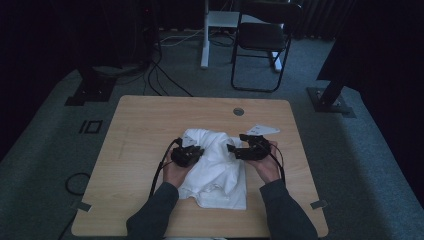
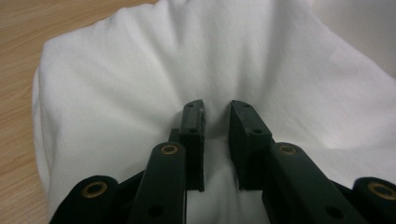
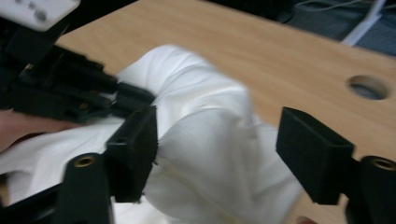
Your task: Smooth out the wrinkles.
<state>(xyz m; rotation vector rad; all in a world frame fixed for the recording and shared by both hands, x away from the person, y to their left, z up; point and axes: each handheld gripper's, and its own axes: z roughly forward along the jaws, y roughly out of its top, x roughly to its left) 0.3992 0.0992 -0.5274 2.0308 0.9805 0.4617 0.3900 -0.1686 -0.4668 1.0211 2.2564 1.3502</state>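
High view: a white garment (image 1: 216, 167) lay crumpled on the wooden bench (image 1: 135, 130), a little toward the person's side of its middle, its lower part spread flat and its upper part bunched into a raised fold. The left gripper (image 1: 192, 153) sat on the garment's left edge, held by a hand (image 1: 175, 172) coming from a dark sleeve. The right gripper (image 1: 234, 150) sat at the garment's right edge, its grey plate (image 1: 262, 130) above it. A round hole (image 1: 238, 111) marked the bench's far side. Beyond the bench stood a black chair (image 1: 262, 42) on grey carpet, with cables (image 1: 160, 75) trailing to the left.

Left gripper view: the left gripper (image 2: 215, 122) pointed into the white garment (image 2: 116, 93). Its jaws stood close together with a narrow gap, and a pinch of cloth ran up between them, creases fanning out from that spot, so it appeared to be clamping the fabric. The bench (image 2: 18, 56) showed at the left.

Right gripper view: the right gripper (image 3: 219, 135) had its jaws spread wide. The raised fold of the garment (image 3: 205, 140) stood between them, touching the left jaw and apart from the right one; nothing was clamped. The left gripper (image 3: 133, 100) showed farther off at the left, against the cloth. The bench (image 3: 280, 60) and its round hole (image 3: 368, 87) lay behind.
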